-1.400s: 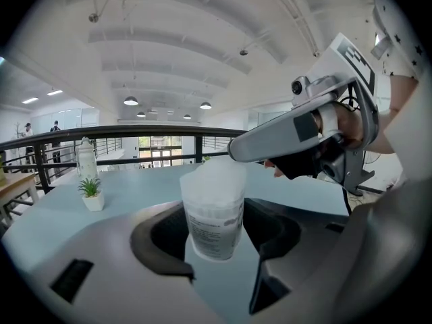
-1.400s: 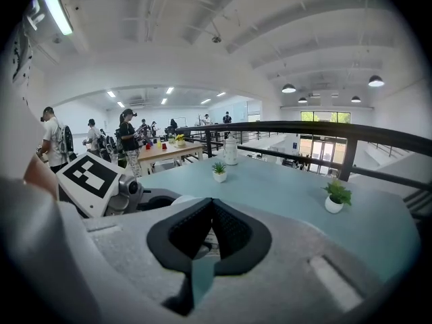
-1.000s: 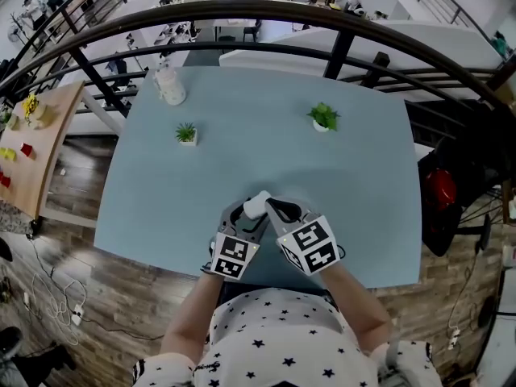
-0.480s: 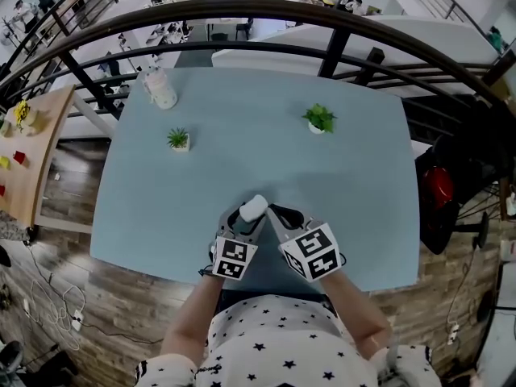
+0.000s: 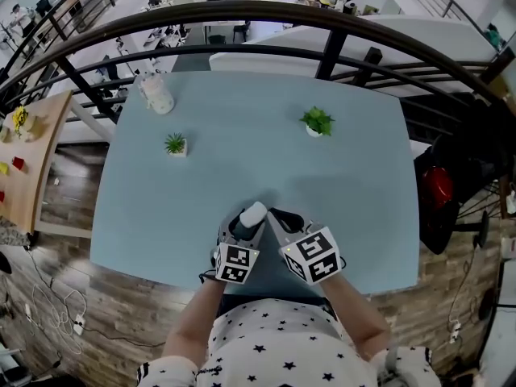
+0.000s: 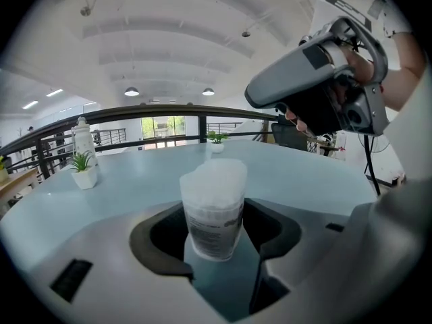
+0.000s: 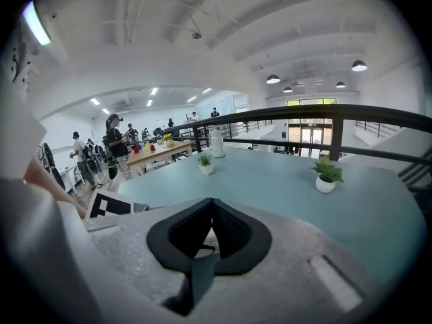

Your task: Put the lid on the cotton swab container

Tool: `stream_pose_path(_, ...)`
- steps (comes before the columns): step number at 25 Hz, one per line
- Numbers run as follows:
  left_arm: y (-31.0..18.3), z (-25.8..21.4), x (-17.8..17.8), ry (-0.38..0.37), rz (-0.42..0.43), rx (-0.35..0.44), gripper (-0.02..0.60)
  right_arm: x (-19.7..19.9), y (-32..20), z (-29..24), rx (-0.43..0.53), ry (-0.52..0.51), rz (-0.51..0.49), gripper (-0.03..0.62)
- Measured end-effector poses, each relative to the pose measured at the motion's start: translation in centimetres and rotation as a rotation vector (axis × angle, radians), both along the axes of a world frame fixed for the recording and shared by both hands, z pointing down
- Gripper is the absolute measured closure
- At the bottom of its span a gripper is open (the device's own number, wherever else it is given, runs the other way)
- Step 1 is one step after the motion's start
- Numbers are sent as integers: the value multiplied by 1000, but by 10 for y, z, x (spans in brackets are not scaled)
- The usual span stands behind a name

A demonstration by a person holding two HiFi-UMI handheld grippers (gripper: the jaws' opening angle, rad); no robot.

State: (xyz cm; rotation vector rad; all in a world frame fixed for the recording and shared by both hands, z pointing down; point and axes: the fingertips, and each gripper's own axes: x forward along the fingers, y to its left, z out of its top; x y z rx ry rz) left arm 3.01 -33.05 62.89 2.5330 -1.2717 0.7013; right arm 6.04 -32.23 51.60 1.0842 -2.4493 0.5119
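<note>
The cotton swab container [image 5: 253, 214], a clear tub packed with white swabs, stands upright between the jaws of my left gripper [image 5: 246, 221], which is shut on it low over the near part of the blue table [image 5: 355, 192]. In the left gripper view the container [image 6: 213, 208] fills the gap of that gripper [image 6: 213, 229]. My right gripper [image 5: 280, 217] is right beside it, shut, with its tips meeting [image 7: 210, 206]. It also shows as a grey body up and to the right of the container [image 6: 310, 79]. I see no separate lid. A pale patch behind the closed tips is unclear.
Two small potted plants [image 5: 175, 144] [image 5: 316, 122] and a white bottle [image 5: 157, 95] stand on the far half of the table. A dark railing [image 5: 339, 51] curves behind it. A wooden table with small coloured things [image 5: 20, 160] is at the left.
Both grippers sit slightly lower in the head view, nearer the table's front edge. The left one has sunk a little with the container still in it. The right stays shut.
</note>
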Motion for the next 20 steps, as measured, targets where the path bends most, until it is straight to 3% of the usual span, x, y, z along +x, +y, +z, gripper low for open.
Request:
stream_pose_path(11,0,4,-3,16,-25,-35,342,-1,5,-1,1,-3,-2,588)
stream_pose_path(20,8,-8,-10,60,-47,-47,293,1,20,-4,13,-2,8,588)
